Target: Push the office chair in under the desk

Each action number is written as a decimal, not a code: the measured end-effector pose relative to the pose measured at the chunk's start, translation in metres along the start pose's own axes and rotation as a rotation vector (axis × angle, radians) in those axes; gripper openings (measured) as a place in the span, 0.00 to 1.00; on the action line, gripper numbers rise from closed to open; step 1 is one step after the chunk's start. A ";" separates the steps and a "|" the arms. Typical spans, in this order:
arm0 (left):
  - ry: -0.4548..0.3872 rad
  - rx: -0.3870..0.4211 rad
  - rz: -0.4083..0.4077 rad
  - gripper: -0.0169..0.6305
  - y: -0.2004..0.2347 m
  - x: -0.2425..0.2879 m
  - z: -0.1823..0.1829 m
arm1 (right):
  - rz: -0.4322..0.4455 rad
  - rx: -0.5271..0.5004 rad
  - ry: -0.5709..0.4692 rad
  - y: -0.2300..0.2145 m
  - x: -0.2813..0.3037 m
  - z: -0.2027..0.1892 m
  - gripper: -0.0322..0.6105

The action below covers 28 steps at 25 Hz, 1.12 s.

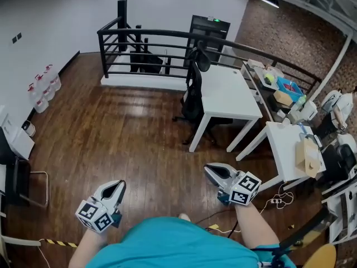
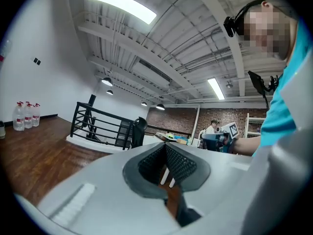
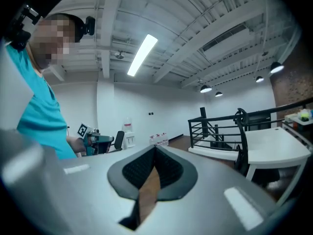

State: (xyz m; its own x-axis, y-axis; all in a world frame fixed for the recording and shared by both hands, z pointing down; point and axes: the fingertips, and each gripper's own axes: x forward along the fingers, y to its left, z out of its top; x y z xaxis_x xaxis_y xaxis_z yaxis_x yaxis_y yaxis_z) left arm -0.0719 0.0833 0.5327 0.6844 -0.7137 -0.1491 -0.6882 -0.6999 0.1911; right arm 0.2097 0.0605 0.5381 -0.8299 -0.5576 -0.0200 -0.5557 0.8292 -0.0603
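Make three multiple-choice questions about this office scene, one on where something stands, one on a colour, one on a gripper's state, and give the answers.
1. Where does the black high-backed office chair stand?
A. Against the side of the white rectangular desk.
B. On top of that desk.
C. Tipped over, far from any desk.

2. What colour is the metal railing behind the chair?
A. White.
B. Yellow.
C. Black.

3. How do the jaws of the grey right gripper stand?
A. Wide apart.
B. Together, with nothing between them.
C. Clamped on the chair.

Answers:
1 A, since the head view shows it upright at the desk's edge.
2 C, since its bars and post are plainly dark.
3 B, since the right gripper view shows the pads meeting at the tip.
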 end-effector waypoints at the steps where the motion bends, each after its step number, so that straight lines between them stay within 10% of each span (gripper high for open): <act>1: -0.010 0.004 -0.005 0.16 -0.010 -0.004 0.001 | -0.005 -0.002 -0.003 0.006 -0.010 0.001 0.05; 20: 0.001 -0.018 -0.084 0.16 -0.340 0.098 -0.086 | 0.054 -0.015 -0.010 0.019 -0.338 -0.007 0.05; 28: 0.016 0.011 -0.145 0.16 -0.414 0.085 -0.099 | -0.008 0.002 -0.032 0.052 -0.396 -0.029 0.05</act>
State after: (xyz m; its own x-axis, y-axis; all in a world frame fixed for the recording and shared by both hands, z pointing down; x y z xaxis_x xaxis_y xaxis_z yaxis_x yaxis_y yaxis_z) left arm 0.2948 0.3154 0.5367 0.7805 -0.6048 -0.1584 -0.5846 -0.7958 0.1580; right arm 0.5083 0.3256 0.5722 -0.8232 -0.5654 -0.0518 -0.5624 0.8245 -0.0630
